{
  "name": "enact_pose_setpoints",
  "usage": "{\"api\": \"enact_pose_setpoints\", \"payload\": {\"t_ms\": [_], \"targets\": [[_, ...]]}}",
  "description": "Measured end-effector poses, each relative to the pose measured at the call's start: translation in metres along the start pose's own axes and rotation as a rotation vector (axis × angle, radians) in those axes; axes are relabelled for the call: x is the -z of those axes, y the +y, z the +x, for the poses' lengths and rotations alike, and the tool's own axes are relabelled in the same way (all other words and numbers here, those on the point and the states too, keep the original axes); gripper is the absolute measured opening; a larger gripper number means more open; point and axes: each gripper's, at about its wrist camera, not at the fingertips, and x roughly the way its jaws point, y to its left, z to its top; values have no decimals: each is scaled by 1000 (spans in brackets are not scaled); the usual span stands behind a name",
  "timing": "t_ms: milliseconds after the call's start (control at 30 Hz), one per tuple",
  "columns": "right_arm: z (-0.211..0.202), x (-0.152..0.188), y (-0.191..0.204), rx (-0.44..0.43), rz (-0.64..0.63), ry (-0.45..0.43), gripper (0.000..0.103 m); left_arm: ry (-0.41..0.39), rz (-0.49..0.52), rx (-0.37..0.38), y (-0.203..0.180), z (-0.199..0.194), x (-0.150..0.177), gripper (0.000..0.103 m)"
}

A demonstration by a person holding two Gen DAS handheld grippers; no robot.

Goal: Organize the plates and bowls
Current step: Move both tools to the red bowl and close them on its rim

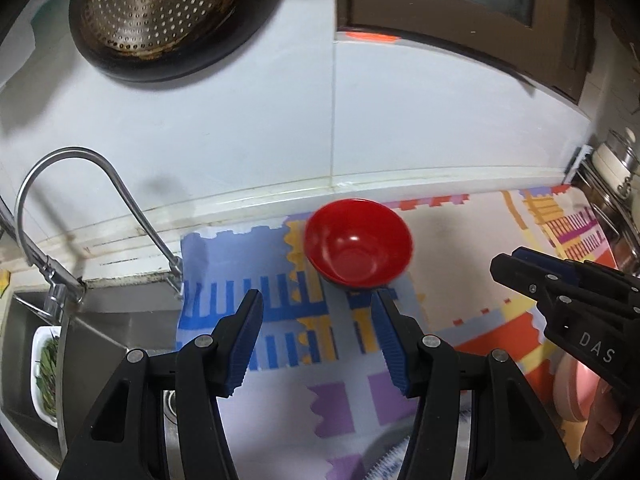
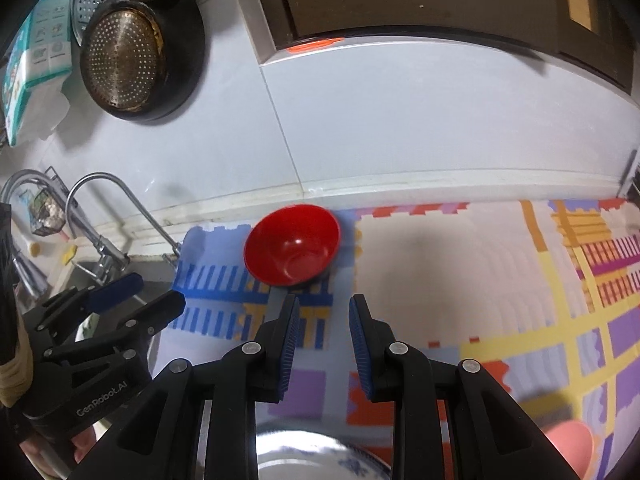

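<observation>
Just below my two grippers, at the near edge of the counter, lies a blue-patterned plate [image 2: 320,462], partly hidden by my own fingers, and a pink plate [image 2: 570,442] sits off to the right on the mat. My left gripper [image 1: 318,312] stands moderately wide with nothing between its ribbed blue pads; my right gripper [image 2: 323,320] is narrower, its pads apart and gripping nothing. Each gripper shows in the other's view: the right one's side reads "DAS", the rest cut off, and the left one reads "GenRobot.AI".

Beyond my fingertips spreads the patterned mat [image 2: 440,280], in blue, purple, orange and yellow blocks. On it, near the back wall, sits the red bowl [image 1: 358,240], upright and empty, with nothing between it and my fingers.

To the left the steel sink [image 1: 92,320] drops away, with a white dish of greens [image 1: 46,376] inside and a curved faucet [image 1: 80,200] arching over it. Further back rises the white tiled wall [image 1: 260,120], where a perforated strainer [image 1: 160,4] hangs in a dark pan. A printed box [image 2: 32,64] hangs at far left, its writing too small to read. A dark-framed cabinet [image 1: 460,12] stands above.
</observation>
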Motion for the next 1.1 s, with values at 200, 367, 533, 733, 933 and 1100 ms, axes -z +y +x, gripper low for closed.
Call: {"api": "enact_pose_setpoints", "payload": {"t_ms": [200, 367, 533, 733, 933, 1100], "targets": [[35, -15, 5, -5, 7, 20, 27, 28, -7, -7, 14, 36, -12, 55], [68, -24, 5, -9, 33, 41, 27, 59, -5, -6, 22, 67, -19, 55], [97, -29, 0, -6, 65, 77, 27, 97, -9, 8, 26, 98, -24, 55], [127, -31, -6, 10, 85, 117, 27, 137, -9, 17, 27, 129, -27, 55], [147, -31, -10, 21, 97, 153, 27, 165, -14, 31, 27, 152, -28, 55], [157, -31, -11, 19, 107, 168, 27, 185, -17, 54, 25, 163, -28, 53]]}}
